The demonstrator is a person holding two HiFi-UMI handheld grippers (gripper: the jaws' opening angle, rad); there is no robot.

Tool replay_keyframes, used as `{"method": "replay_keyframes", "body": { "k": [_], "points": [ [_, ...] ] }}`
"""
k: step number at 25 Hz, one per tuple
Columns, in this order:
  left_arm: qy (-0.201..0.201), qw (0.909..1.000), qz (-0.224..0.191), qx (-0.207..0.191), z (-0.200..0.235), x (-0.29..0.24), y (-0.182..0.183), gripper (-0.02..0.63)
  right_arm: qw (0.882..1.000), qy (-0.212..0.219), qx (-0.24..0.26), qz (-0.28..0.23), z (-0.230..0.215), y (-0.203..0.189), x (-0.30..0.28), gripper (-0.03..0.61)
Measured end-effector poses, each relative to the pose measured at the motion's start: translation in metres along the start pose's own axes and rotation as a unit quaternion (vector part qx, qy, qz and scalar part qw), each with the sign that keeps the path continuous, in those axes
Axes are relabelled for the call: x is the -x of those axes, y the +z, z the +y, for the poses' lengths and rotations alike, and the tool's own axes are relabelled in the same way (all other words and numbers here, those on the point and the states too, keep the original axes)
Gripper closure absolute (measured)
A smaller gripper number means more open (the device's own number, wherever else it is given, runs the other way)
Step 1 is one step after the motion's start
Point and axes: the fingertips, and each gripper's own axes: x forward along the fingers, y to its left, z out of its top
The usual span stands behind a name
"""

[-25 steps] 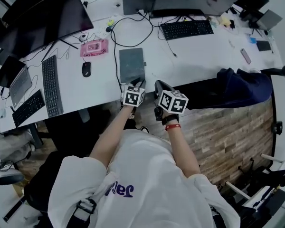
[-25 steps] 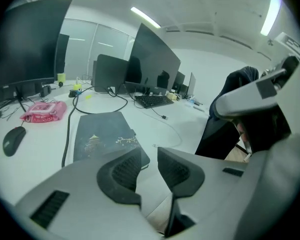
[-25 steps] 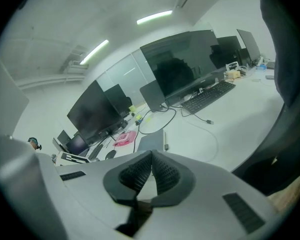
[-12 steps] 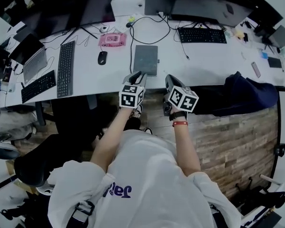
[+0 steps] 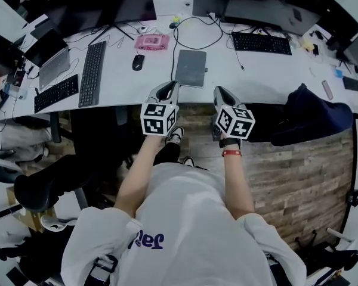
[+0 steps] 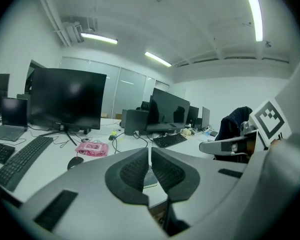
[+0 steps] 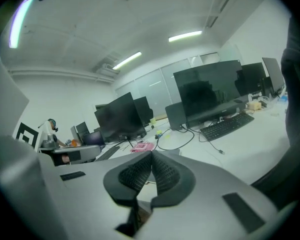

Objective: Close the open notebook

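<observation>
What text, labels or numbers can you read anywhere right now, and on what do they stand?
"Jer": blue print on the person's white shirt, as far as it can be read; the lettering is stylised, so this is uncertain.
Marker cubes: black-and-white coded squares, no letters.
Notebook: no print can be made out on the cover.
Pink item and keyboards: any markings are too small to read.

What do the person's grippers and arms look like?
The left gripper and the right gripper are grey plastic, their jaws lined with black ribbed pads. Each carries a white cube with black square markers. The left jaws have just been closing, empty. The person wears a white short-sleeved T-shirt, plus a red wristband and a black strap.
</observation>
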Motion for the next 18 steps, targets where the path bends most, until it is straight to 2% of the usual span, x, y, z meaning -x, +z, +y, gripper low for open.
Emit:
{"method": "replay_keyframes", "body": {
  "k": [6,12,18],
  "points": [
    [0.008,0.999,-0.044,-0.008,-0.008,0.027,0.016,0.594,0.999,0.007,0.038,-0.036,0.014,0.015,0.024,0.565],
    [0.01,0.9977,-0.062,-0.026,-0.014,0.037,0.028,0.594,0.996,-0.011,0.07,-0.049,0.016,0.023,0.036,0.566],
    [0.012,0.9959,-0.081,-0.039,-0.021,0.039,0.041,0.594,0.994,-0.019,0.079,-0.073,0.011,0.035,0.044,0.566]
  ]
}}
